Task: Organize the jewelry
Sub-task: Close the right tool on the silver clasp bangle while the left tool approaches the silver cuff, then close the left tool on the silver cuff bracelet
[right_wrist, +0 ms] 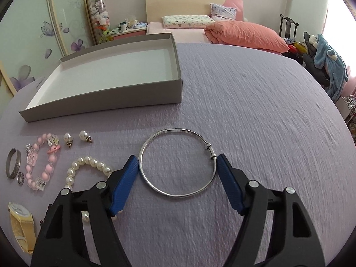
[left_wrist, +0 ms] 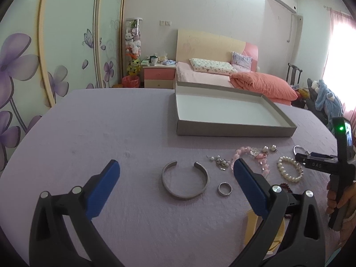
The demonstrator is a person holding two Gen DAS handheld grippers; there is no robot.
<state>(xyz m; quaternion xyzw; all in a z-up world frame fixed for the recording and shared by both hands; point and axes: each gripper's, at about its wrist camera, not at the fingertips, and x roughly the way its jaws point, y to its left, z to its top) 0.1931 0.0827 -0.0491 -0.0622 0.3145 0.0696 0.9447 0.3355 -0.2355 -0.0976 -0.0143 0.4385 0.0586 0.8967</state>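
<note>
A: Step? Right gripper (right_wrist: 176, 169) pads touched both sides of the thin bangle (right_wrist: 178, 162), mid-table (right_wrist: 255, 111), near its front edge.
B: Grasp. Left gripper (left_wrist: 175, 184) gaped wide, empty. Next: lift bangle into the box (right_wrist: 106, 102).

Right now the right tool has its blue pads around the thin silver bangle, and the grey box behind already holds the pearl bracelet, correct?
Not quite. The grey box is empty; the pearl bracelet lies on the cloth, as the right wrist view shows. The right tool does flank the thin silver bangle.
</note>
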